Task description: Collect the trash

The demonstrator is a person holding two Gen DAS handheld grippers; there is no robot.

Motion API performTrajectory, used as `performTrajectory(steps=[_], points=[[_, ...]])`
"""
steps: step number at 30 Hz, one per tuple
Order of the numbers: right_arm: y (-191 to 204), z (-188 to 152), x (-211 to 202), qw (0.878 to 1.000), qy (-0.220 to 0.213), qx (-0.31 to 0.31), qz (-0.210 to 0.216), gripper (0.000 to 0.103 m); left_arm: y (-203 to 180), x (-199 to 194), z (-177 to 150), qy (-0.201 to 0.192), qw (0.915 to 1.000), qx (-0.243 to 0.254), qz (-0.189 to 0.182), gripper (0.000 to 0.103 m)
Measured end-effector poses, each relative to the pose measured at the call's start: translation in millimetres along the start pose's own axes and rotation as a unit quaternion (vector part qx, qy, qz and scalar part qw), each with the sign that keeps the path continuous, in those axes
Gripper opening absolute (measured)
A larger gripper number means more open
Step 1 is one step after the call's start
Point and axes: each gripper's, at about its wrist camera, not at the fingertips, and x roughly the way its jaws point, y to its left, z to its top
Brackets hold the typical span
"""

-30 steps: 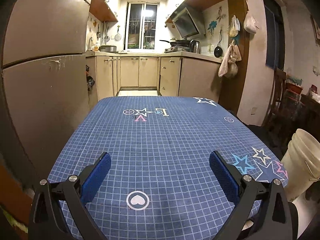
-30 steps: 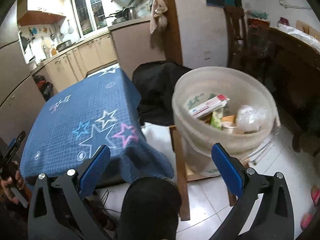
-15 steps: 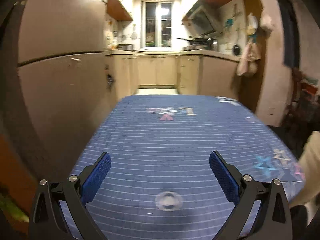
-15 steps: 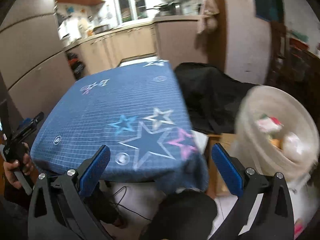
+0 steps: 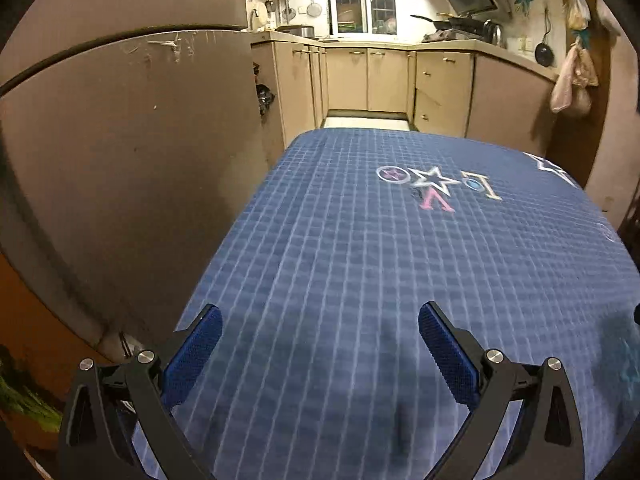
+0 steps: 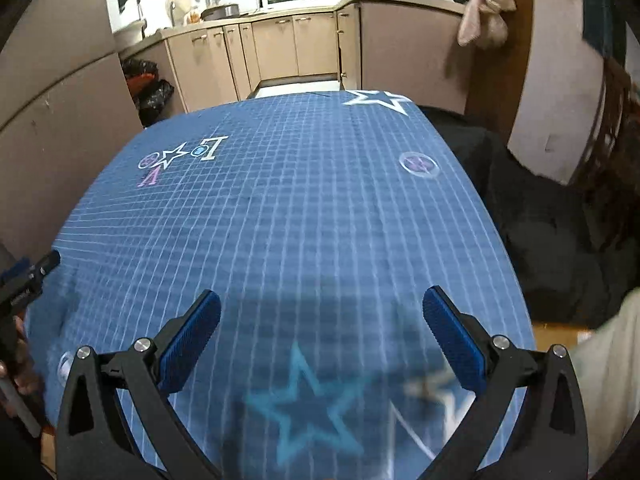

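Blue tablecloth (image 6: 304, 208) spreads, seemingly bare, under both wide-spread grippers (image 5: 320, 344) (image 6: 322, 320).

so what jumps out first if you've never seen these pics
The blue grid-patterned tablecloth with stars fills the middle of both views, with no trash visible on it. The open left gripper and open right gripper hover over its near edge, both empty. Behind lies a beige-cabinet kitchen, with a big brown fridge at left.

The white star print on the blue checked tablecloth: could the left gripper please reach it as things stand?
Probably yes: the open left gripper faces the white star print across bare blue checked tablecloth.
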Motion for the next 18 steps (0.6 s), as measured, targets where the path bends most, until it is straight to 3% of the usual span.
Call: performTrajectory(steps=[6, 10, 15, 18], points=[[11.0, 2.5, -41.5, 0.996, -0.083, -0.011, -0.022, 0.098, -3.7, -35.6, 12.2, -0.070, 0.9973, -0.013, -0.020, 0.098], [-0.8, -11.2, -104.9, 0.987, -0.150, -0.005, -0.051, 0.098, -34.5, -93.4, 7.6, -0.161, 0.9854, 0.004, -0.056, 0.098], [-12.2, -35.1, -175.5, 0.978, -0.199, 0.003, -0.058, 0.098, -58.1, -148.6, -2.4, -0.178, 0.9792, -0.006, -0.096, 0.098], [-14.9, -44.1, -208.2, 0.970, -0.231, 0.003, -0.080, 0.098, -64.3, -184.5, -9.0, -0.183, 0.9779, -0.008, -0.100, 0.098]])
